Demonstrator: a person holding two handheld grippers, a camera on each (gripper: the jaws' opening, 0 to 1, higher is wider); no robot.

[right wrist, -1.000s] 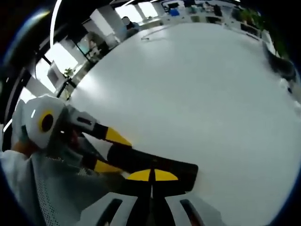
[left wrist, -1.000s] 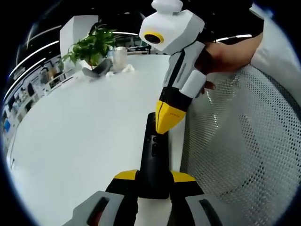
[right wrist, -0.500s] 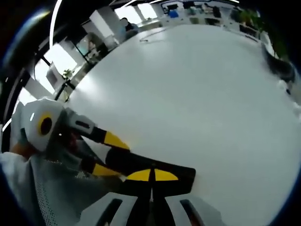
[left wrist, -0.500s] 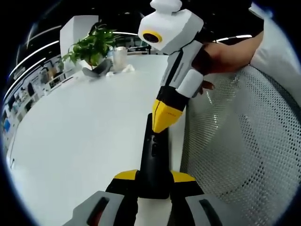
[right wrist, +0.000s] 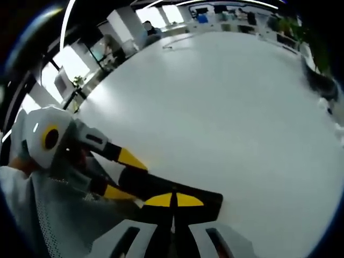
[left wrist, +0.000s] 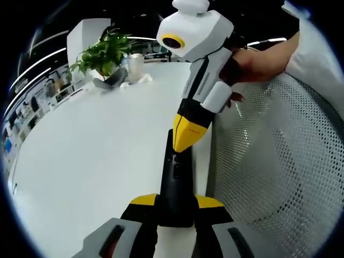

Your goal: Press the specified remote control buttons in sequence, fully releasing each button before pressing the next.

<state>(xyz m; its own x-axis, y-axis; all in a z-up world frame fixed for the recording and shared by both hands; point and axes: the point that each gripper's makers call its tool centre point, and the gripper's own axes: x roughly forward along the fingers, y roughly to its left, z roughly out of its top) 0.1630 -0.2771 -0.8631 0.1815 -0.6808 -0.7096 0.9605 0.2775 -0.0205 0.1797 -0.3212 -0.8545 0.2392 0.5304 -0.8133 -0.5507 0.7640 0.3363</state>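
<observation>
One white table (left wrist: 97, 145) fronts office shelving (left wrist: 32, 97).

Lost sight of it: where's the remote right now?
The remote is clamped in the left gripper near the table edge, under the right gripper tip.

— Big white table (left wrist: 97, 145), glossy, bare across the middle. Same tabletop (right wrist: 231, 118) in the right gripper view.
— At the far edge?
— Leafy green plant (left wrist: 105, 52) in a pale pot, a grey dish (left wrist: 110, 80) just beside, then a white cup (left wrist: 136, 65) and crumpled white tissue (left wrist: 144, 79) near it.
— On the right?
— White mesh chair back (left wrist: 274, 166), close against the table edge.
— Beyond?
— White pillar (left wrist: 86, 35), ceiling light strips, bright windows (right wrist: 67, 62), blurred office desks.
</observation>
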